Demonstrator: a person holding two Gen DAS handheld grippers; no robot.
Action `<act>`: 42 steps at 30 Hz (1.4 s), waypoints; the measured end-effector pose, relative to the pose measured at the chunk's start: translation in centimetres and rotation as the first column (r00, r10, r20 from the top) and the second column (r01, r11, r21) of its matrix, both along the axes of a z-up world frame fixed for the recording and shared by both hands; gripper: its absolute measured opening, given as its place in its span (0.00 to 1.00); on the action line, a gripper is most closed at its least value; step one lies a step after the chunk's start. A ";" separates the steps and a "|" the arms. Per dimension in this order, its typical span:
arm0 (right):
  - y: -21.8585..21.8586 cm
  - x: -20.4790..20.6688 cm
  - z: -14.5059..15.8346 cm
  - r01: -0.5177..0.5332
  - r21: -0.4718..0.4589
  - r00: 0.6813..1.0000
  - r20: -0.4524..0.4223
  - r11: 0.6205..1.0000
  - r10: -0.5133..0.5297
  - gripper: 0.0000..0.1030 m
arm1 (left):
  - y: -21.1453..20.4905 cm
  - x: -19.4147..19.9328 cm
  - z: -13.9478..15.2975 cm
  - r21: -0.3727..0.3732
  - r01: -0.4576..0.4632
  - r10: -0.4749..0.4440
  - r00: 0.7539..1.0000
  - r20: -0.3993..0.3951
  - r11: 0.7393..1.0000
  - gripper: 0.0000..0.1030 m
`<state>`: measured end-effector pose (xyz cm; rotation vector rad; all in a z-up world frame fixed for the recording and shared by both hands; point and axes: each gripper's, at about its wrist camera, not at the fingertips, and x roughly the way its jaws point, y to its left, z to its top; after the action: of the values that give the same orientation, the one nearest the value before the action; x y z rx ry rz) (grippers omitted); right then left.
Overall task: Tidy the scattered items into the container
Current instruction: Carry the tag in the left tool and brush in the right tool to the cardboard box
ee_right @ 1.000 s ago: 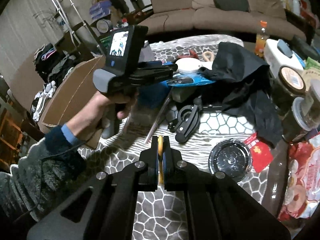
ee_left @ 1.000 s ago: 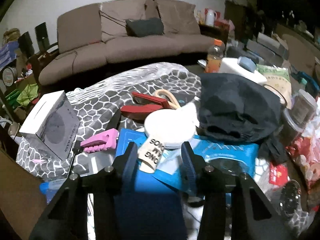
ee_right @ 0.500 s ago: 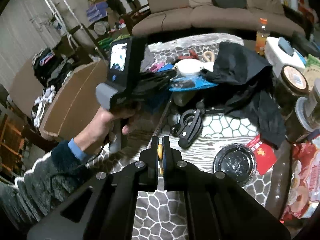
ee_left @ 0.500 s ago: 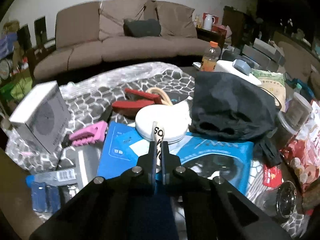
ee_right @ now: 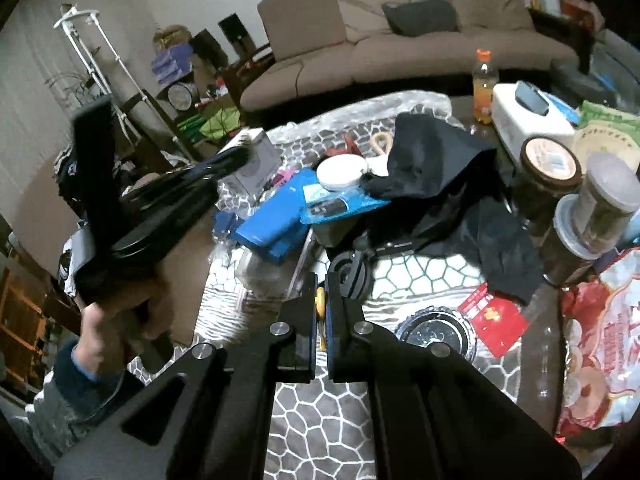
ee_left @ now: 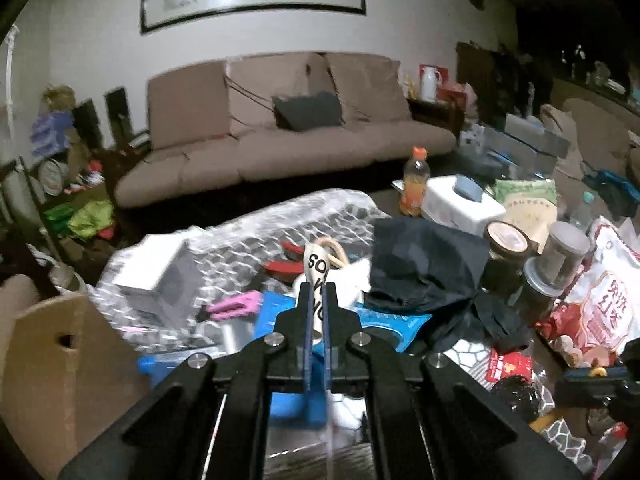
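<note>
In the left wrist view, a white tag printed with black letters point(ee_left: 316, 276) is pinched between the closed fingers of the left gripper point(ee_left: 316, 300) and is held clear above the cluttered bench point(ee_left: 472, 354), with a cardboard box point(ee_left: 60, 360) seen low to the left of the fingers and a black cloth point(ee_left: 424, 264) to their right. In the right wrist view, a small yellow item point(ee_right: 320, 304) is clamped between the shut fingers of the right gripper point(ee_right: 320, 296), a black clamp point(ee_right: 352, 276) is seen just beyond the fingers, and the left hand point(ee_right: 116, 320) is seen far to their left.
</note>
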<state>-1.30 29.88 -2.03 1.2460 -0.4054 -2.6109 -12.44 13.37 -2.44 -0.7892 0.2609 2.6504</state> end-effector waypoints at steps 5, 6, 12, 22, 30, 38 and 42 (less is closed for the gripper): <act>-0.7 0.5 1.0 -0.002 0.010 0.999 -0.048 1.000 0.002 0.04 | -3.0 3.0 1.5 -0.024 -0.085 0.085 0.996 -0.014 0.996 0.04; -0.9 0.6 1.2 -0.004 0.009 0.998 -0.056 1.000 0.004 0.04 | -3.6 3.3 1.7 -0.026 -0.101 0.101 0.995 -0.014 0.995 0.04; -2.5 1.2 2.3 -0.021 0.039 0.994 -0.105 0.999 0.025 0.04 | -7.8 5.6 2.5 -0.013 -0.173 0.173 0.985 0.004 0.985 0.04; -4.9 2.1 3.5 -0.010 0.104 0.985 -0.172 0.995 0.028 0.04 | -12.2 9.0 3.4 0.023 -0.222 0.222 0.975 0.007 0.975 0.04; -5.2 2.1 3.4 0.050 0.115 0.983 -0.182 0.992 -0.028 0.04 | -13.7 10.6 4.2 0.009 -0.215 0.215 0.976 -0.029 0.977 0.04; -7.4 1.9 5.0 0.009 0.045 0.956 -0.292 0.999 0.004 0.04 | -17.2 10.7 4.5 0.027 -0.276 0.277 0.961 -0.027 0.961 0.04; -9.8 3.1 6.2 -0.094 0.032 0.910 -0.402 0.995 0.099 0.04 | -18.9 10.5 4.5 0.032 -0.301 0.302 0.953 -0.013 0.953 0.04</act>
<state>1.77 20.04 4.21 0.6765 -0.2434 -2.6910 -1.89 -5.57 2.07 -0.8554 0.1109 2.9396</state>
